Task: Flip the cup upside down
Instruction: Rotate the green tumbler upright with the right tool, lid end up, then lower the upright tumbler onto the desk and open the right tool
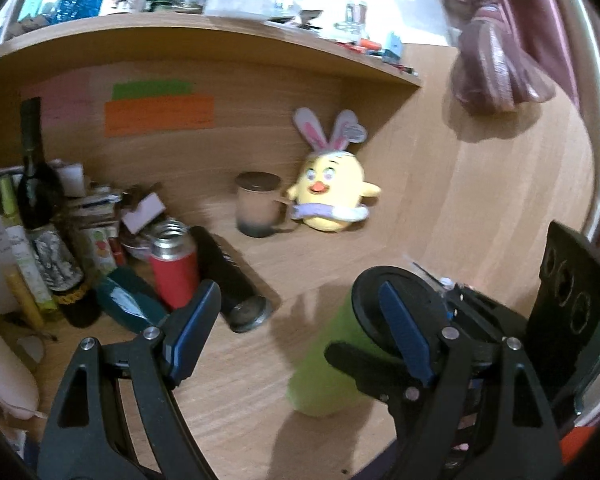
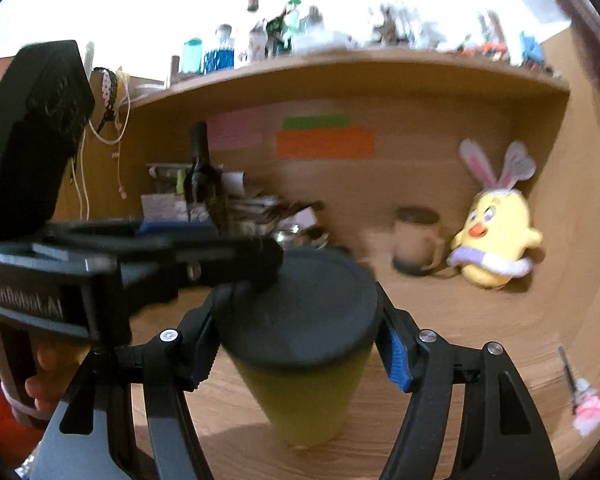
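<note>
The cup [image 2: 300, 384] is lime green with a black lid [image 2: 300, 312] and stands upright on the wooden desk. My right gripper [image 2: 296, 344] is shut on the cup just under the lid, one blue pad on each side. In the left wrist view the cup [image 1: 328, 368] stands at lower right, with the right gripper's finger across it. My left gripper [image 1: 300, 340] is open and empty, its right finger [image 1: 404, 336] in front of the lid and its left finger well left of the cup. The left gripper's finger also shows at the lid's left edge in the right wrist view [image 2: 256, 256].
A yellow chick plush [image 1: 332, 192] and a brown mug [image 1: 260, 208] stand at the back. A red flask [image 1: 174, 268], a black flask [image 1: 236, 284], a dark bottle [image 1: 36, 176] and clutter fill the left. A shelf [image 1: 220, 36] overhangs the desk.
</note>
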Demonstrator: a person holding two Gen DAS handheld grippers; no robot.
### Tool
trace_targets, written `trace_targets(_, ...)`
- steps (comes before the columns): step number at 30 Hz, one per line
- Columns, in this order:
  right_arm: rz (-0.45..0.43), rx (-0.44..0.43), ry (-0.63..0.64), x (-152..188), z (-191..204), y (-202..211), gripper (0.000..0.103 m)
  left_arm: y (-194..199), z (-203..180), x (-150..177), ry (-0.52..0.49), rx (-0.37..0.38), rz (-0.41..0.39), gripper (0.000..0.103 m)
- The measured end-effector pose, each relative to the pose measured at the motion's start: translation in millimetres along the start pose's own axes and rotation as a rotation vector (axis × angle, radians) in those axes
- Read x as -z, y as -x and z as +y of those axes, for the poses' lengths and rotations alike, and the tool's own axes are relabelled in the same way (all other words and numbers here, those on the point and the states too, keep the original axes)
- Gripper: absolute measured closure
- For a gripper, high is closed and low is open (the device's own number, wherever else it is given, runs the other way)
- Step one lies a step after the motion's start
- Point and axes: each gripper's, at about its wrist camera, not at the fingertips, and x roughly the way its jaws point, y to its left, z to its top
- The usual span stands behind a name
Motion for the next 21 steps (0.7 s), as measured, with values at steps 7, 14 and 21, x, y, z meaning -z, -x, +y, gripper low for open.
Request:
trace_targets(7,0.086,-0.064,-0.060,19.8,-9.8,-21.3,0.038,-6.0,14.9,-1.4,0.031,-0.071,-0.018,0.020)
trace_targets(14,0.101,-0.066,-0.063,20.1,-14.1,-15.0,0.038,-6.3,8.7,-2.5,0.013,-0.098,-0.025,0.018)
trace_targets(21,0.061,-0.052,-0.050,13.2,-19.2,14.8,0.024,20.8,-0.6,0.5,0.018,-0.138,-0.086,0.017)
